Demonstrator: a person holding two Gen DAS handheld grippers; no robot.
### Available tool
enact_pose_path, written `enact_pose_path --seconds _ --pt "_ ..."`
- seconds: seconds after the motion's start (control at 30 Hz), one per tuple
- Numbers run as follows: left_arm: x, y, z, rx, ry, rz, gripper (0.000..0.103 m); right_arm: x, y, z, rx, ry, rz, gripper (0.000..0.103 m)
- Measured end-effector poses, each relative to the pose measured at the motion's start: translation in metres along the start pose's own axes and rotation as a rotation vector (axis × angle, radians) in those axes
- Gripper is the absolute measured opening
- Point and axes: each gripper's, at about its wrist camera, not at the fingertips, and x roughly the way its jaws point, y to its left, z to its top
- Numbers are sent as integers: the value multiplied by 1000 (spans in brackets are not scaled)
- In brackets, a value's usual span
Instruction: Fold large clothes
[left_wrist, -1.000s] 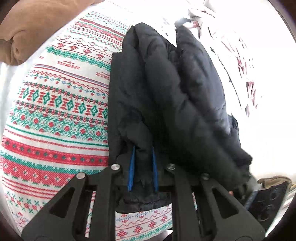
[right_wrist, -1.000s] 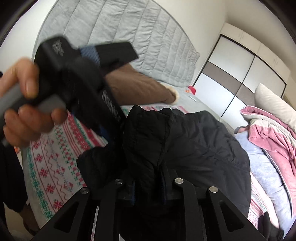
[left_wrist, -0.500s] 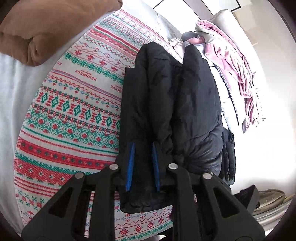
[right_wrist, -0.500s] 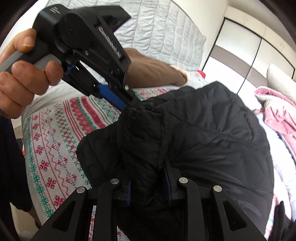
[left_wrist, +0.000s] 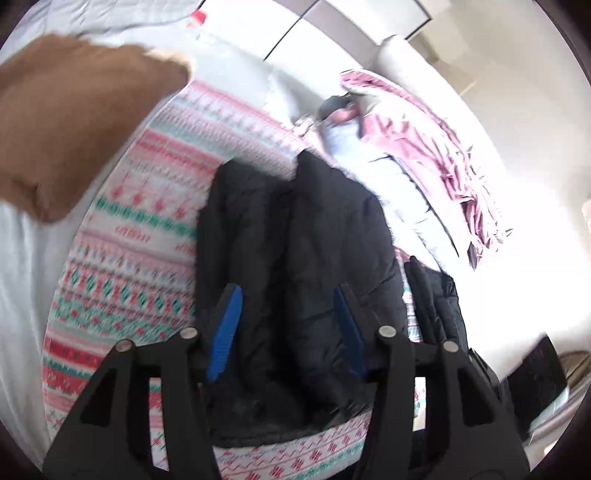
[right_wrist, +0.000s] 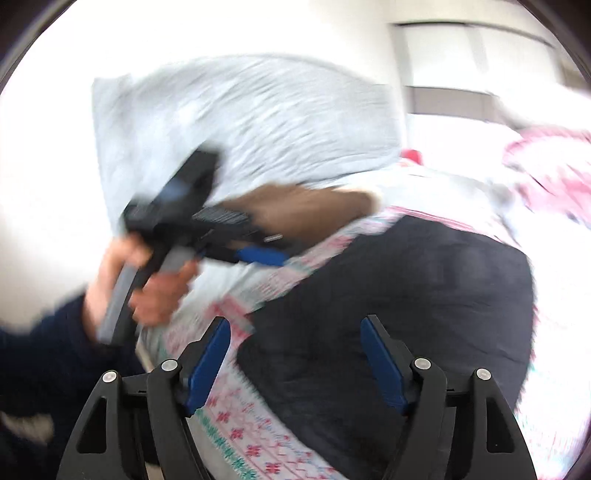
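A black puffer jacket (left_wrist: 295, 266) lies folded on the red, green and white patterned blanket (left_wrist: 140, 236). My left gripper (left_wrist: 286, 306) is open, its blue pads apart above the jacket's near end. In the right wrist view the jacket (right_wrist: 399, 317) lies flat and my right gripper (right_wrist: 295, 336) is open over its near left edge. The left gripper (right_wrist: 258, 254) also shows there, held up in a hand to the left of the jacket, away from it.
A brown cushion (left_wrist: 74, 125) lies at the far left of the bed. Pink and pale clothes (left_wrist: 413, 147) are piled at the far right. A grey quilted headboard (right_wrist: 251, 122) stands behind. A dark garment (left_wrist: 439, 302) lies by the jacket's right side.
Both grippers have opened and let go of the jacket, which now lies on the blanket. Both have pulled back and up; the left hand has swung away to the left.
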Motion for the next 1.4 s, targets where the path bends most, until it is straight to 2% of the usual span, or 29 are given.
enact_pose_path --seconds 0.07,0.13,0.23,0.33,0.37,0.4,0.47,0.5,0.57,0.7,0.8,0.87,1.0,1.2,1.27,1.33,1.4 --pt "11 -14 7 33 6 -2 61 -9 -45 -3 183 -19 -55 74" --pt "28 -27 11 68 36 19 62 -7 -79 -13 319 7 -93 74" --pt "60 -36 19 79 85 90 62 8 -106 -33 426 81 -115 71" --pt "82 -32 22 21 125 112 62 14 -103 -39 383 128 -148 65" --pt "88 -31 23 3 132 117 57 15 -97 -41 352 142 -166 62" --pt "90 -31 21 -2 133 119 40 17 -94 -44 321 163 -184 61" --pt "93 -35 19 14 136 141 21 20 -92 -48 290 204 -205 58" --pt "92 -36 17 20 131 142 15 26 -89 -49 284 215 -207 58" --pt "83 -41 10 25 109 136 11 29 -93 -55 293 239 -202 57" --pt "41 -56 -17 62 8 119 9 26 -98 -55 313 246 -174 56" --pt "33 -60 -30 115 -29 193 9 24 -96 -57 296 251 -165 55" --pt "44 -46 -33 84 2 251 9 27 -94 -59 277 266 -164 55" --pt "66 -9 -41 -3 75 276 10 35 -96 -62 274 299 -153 55" --pt "79 2 -48 -4 95 288 11 46 -92 -63 253 350 -185 55" --pt "84 -1 -48 11 93 305 11 41 -92 -61 247 359 -162 55" --pt "86 -4 -49 32 95 322 11 28 -94 -47 275 340 -134 55" --pt "88 -6 -49 27 99 326 11 6 -105 -29 311 258 -143 56"
